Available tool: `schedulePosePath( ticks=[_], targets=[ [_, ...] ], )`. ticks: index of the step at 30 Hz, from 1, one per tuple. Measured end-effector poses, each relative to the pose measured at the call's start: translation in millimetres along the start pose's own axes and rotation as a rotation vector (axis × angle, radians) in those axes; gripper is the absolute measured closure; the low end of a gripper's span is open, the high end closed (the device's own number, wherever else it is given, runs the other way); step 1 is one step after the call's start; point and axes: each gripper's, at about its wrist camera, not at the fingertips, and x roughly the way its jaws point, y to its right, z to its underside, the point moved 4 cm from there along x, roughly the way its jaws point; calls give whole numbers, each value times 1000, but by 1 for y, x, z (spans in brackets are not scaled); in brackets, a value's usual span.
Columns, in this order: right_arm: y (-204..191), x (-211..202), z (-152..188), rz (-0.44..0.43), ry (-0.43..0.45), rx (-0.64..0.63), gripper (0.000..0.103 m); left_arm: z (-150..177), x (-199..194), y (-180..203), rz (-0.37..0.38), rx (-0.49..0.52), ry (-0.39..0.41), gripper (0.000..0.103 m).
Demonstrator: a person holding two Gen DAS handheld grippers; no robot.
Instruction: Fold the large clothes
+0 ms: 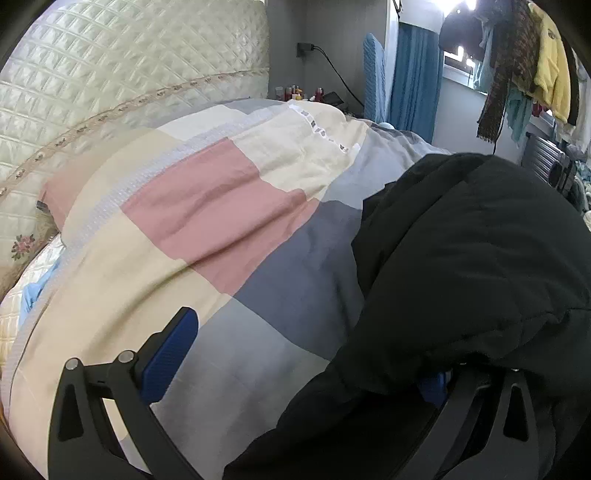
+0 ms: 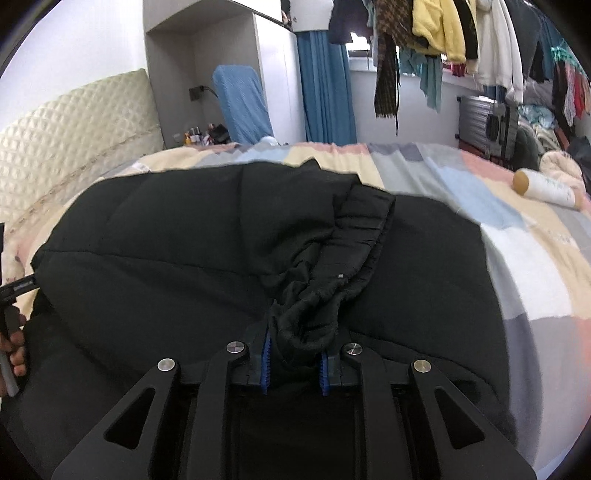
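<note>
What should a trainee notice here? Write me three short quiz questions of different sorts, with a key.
1. True or false: the right gripper is shut on the cuff of the black jacket.
2. What lies on the patchwork duvet, apart from the jacket? A) a cream bottle B) a book C) a shoe
3. Fill in: the curtain by the window is ___.
Key: 1 true; 2 A; 3 blue.

Left of the black jacket (image 1: 461, 258) the bed's patchwork duvet (image 1: 207, 221) lies open — far right, a bottle (image 2: 543, 188) and hanging clothes (image 2: 443, 29) crowd the way.
</note>
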Motion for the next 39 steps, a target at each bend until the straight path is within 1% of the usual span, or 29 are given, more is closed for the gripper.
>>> schedulePosePath(
  ticks=[3,6,7,8,9,12,16,20,22,24,27,31,34,36,38,39],
  targets=[
    [-1,5,2,19,-4,-23,88,0,-2,3,0,8,2,0],
    [-1,1,2,13,-2,0,88,0,-6,4,12,12,1,0],
    [0,-3,2,1,-2,22,85,0,-9,4,12,15,7,0],
    [0,-6,2,-5,-2,37,85,0,-13,5,11,17,13,0],
    [0,-11,2,-9,-1,47,82,0,-16,5,15,20,13,0],
    [-4,-28,4,-24,7,52,75,1,-32,6,44,20,17,0],
    [-14,-59,7,-11,23,26,72,3,-69,4,100,24,53,0],
    [-31,-96,4,-34,55,18,72,-1,-111,3,144,52,90,0],
    [-40,-116,0,-43,77,24,72,-6,-139,2,183,70,126,0],
    [-54,-139,-6,-71,111,17,72,-12,-162,-2,190,73,151,0],
    [-73,-174,-16,-69,165,-14,72,-24,-206,-17,193,46,186,0],
    [-90,-227,-27,-74,232,-42,72,-45,-264,-29,229,48,247,0],
    [-94,-257,-33,-41,229,-66,72,-57,-305,-36,224,57,300,0],
    [-92,-277,-35,-45,238,-61,72,-59,-329,-40,241,56,316,0],
    [-91,-296,-33,-56,245,-54,72,-57,-354,-45,282,47,323,0],
    [-89,-305,-32,-58,247,-48,72,-55,-362,-47,286,52,326,0]
  ],
)
